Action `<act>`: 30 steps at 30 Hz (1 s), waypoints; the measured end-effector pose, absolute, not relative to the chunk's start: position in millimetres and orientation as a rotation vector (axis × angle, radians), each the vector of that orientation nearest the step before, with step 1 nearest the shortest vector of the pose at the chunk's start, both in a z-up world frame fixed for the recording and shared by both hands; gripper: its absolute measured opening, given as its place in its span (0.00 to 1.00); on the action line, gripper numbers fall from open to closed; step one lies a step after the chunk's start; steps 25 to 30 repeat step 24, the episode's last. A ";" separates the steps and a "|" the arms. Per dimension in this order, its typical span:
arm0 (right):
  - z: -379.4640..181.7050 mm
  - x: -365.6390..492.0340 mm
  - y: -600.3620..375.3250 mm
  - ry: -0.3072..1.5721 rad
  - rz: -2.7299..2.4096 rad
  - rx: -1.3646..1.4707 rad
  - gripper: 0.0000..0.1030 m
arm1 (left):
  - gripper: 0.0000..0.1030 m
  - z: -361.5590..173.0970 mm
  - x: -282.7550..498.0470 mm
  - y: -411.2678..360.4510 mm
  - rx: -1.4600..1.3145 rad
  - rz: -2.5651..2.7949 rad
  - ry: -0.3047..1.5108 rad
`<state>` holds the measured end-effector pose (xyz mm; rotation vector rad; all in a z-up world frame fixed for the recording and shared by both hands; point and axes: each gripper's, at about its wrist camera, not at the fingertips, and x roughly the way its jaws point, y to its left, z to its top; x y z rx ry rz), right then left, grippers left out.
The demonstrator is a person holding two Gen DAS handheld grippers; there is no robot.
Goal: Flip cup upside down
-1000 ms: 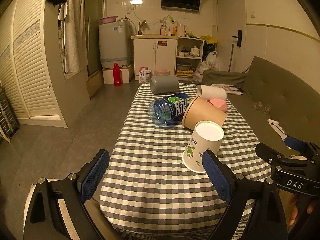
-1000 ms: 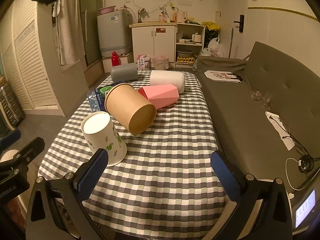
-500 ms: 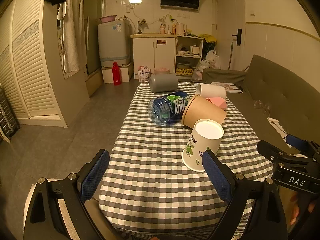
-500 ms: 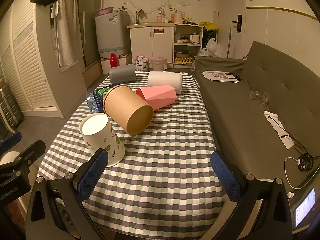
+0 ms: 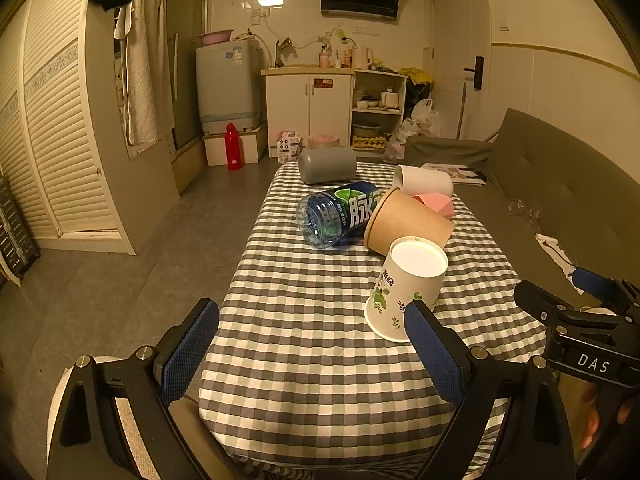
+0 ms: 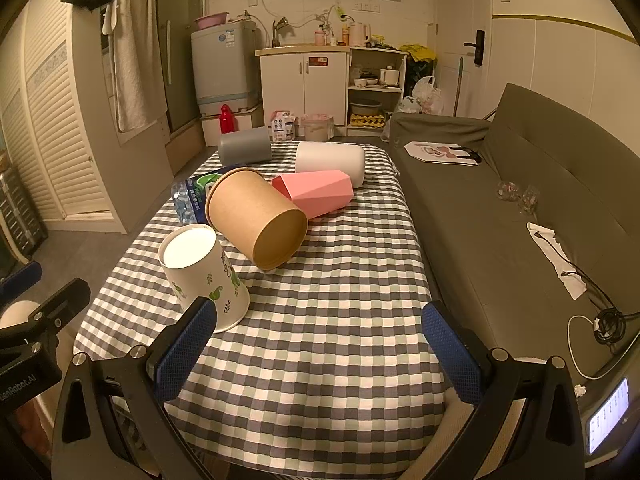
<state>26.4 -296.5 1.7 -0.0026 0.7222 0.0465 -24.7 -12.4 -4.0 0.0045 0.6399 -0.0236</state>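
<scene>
A white paper cup with green leaf print (image 5: 404,288) stands upside down, base up and slightly tilted, on the checked tablecloth (image 5: 312,320); it also shows in the right wrist view (image 6: 204,272). My left gripper (image 5: 312,344) is open and empty, its right finger just in front of the cup. My right gripper (image 6: 316,348) is open and empty, its left finger just in front of the cup. Each gripper hovers over the table's near edge.
A brown paper cup (image 6: 256,220), a pink faceted cup (image 6: 316,194), a white cup (image 6: 330,160), a grey cup (image 6: 244,150) and a blue bottle (image 5: 336,214) lie on their sides behind. A grey sofa (image 6: 520,200) runs along the right.
Both grippers have drawn back slightly from the table. The cups have not moved.
</scene>
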 end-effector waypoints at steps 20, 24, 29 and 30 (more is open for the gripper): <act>1.3 26.0 -295.9 0.724 0.047 -0.005 1.00 | 0.94 -4.1 -24.5 -12.8 0.008 -0.023 0.640; -0.2 25.8 -295.9 0.726 0.045 -0.006 1.00 | 0.94 -4.6 -24.4 -13.0 0.010 -0.027 0.638; -0.2 25.8 -295.9 0.726 0.045 -0.006 1.00 | 0.94 -4.6 -24.4 -13.0 0.010 -0.027 0.638; -0.2 25.8 -295.9 0.726 0.045 -0.006 1.00 | 0.94 -4.6 -24.4 -13.0 0.010 -0.027 0.638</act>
